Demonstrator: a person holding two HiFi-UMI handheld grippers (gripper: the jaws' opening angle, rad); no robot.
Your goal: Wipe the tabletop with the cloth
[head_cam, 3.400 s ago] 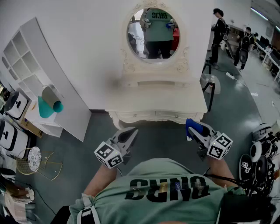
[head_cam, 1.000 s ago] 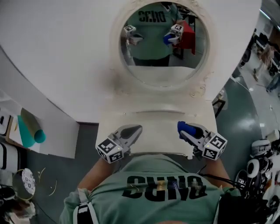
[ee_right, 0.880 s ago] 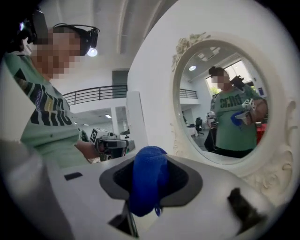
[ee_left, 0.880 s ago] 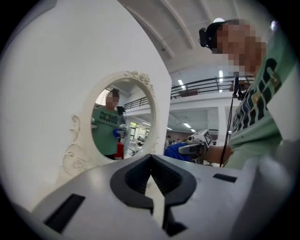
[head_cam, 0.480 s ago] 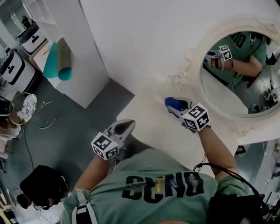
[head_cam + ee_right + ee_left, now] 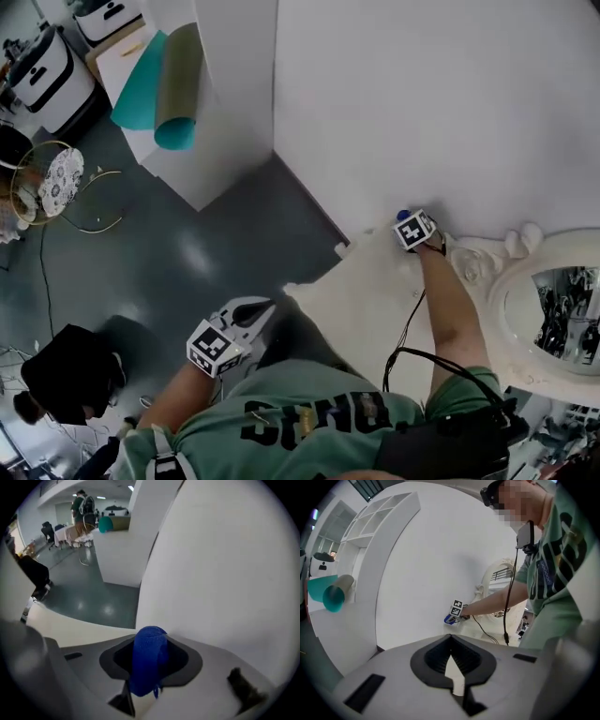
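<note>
Head view looks steeply down on a person in a green shirt standing at a cream table [image 6: 364, 302], with the right arm stretched across it so that the right tool [image 6: 404, 219] sits at the far corner, just beside the white wall [image 6: 450, 103] and the carved frame of the round mirror [image 6: 561, 307]. Its jaws are clamped on a bunched blue cloth [image 6: 149, 660], which bulges out ahead of them in the right gripper view with the wall close in front. Gripped as a wad like this, the cloth gives a soft pad at the tip, and starting in the back corner would let strokes be drawn toward the body across the whole top; that looks like the reason for the long reach. Whether the cloth is already pressed on the surface or sits just above it cannot be told from these views. The left tool [image 6: 260, 312] hangs low off the near edge of the table, over the grey floor [image 6: 216, 253], jaws drawn together at the tips with nothing between them. It seems parked there simply to stay clear of the wiping path. Its own view looks across the tabletop at the outstretched arm. Wiping appears barely begun. A white shelf unit [image 6: 230, 112] with a rolled teal sheet [image 6: 155, 89] stands well apart to the left, outside the job.
</note>
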